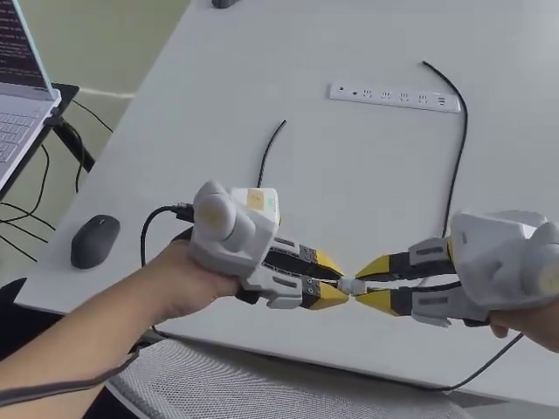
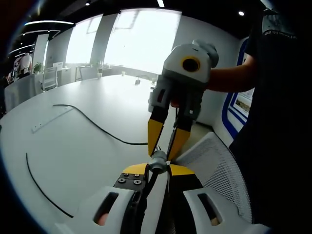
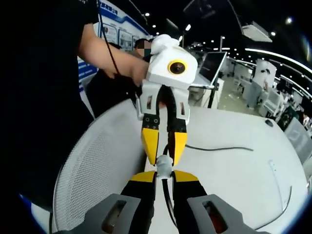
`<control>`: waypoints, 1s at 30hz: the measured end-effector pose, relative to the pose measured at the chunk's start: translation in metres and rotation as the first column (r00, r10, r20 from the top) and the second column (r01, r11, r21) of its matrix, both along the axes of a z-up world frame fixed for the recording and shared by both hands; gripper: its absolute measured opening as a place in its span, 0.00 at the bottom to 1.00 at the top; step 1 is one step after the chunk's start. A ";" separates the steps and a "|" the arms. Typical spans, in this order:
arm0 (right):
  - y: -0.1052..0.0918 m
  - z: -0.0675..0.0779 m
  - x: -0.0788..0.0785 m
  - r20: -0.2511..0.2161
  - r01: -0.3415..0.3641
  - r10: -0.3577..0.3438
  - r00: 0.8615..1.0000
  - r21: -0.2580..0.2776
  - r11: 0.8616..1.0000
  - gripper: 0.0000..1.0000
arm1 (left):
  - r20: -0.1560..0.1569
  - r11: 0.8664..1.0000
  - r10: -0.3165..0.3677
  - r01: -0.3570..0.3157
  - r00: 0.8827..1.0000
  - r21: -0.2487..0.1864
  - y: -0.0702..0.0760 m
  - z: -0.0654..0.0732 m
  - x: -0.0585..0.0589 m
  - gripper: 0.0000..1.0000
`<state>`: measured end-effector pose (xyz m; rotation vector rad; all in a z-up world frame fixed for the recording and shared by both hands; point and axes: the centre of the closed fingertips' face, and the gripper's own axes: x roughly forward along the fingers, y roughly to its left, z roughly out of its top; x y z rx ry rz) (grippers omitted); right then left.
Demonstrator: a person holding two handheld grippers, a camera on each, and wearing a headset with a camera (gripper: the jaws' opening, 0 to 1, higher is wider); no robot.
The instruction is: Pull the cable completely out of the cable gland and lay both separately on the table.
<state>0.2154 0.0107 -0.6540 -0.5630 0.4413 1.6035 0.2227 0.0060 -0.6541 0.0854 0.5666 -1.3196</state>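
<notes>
The left claw is clamped on the gland, held above the near edge of the worktop. Tip to tip with it, the right claw pinches the cable, which trails back between its jaws.

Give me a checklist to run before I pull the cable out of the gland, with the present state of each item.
1. Left gripper shut on the cable gland: ok.
2. Right gripper shut at the gland's other end: ok.
3. Right gripper pinching the cable rather than the gland body: cannot tell.
4. Cable out of the gland: not ok, it runs through it.
5. Bare table ahead for laying both down apart: ok.
6. Power strip cord clear of the right gripper: cannot tell; it passes behind that gripper in the head view.
</notes>
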 end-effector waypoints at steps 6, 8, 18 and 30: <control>0.000 0.000 0.002 0.010 0.012 -0.012 1.000 -0.003 1.000 0.08 | 0.000 1.000 0.008 -0.008 1.000 -0.002 0.001 0.000 0.000 0.15; 0.000 0.000 0.002 0.005 0.020 -0.020 1.000 -0.002 1.000 0.08 | 0.003 1.000 0.012 -0.012 1.000 -0.005 0.001 0.000 0.001 0.15; 0.004 0.009 0.005 -0.051 0.090 -0.088 0.995 0.044 0.995 0.11 | 0.025 1.000 0.013 -0.013 1.000 -0.011 0.001 0.003 0.003 0.15; -0.024 0.004 0.011 -0.029 0.258 -0.258 0.966 0.007 0.966 0.23 | 0.042 1.000 0.011 -0.010 0.999 -0.012 0.002 0.005 0.005 0.15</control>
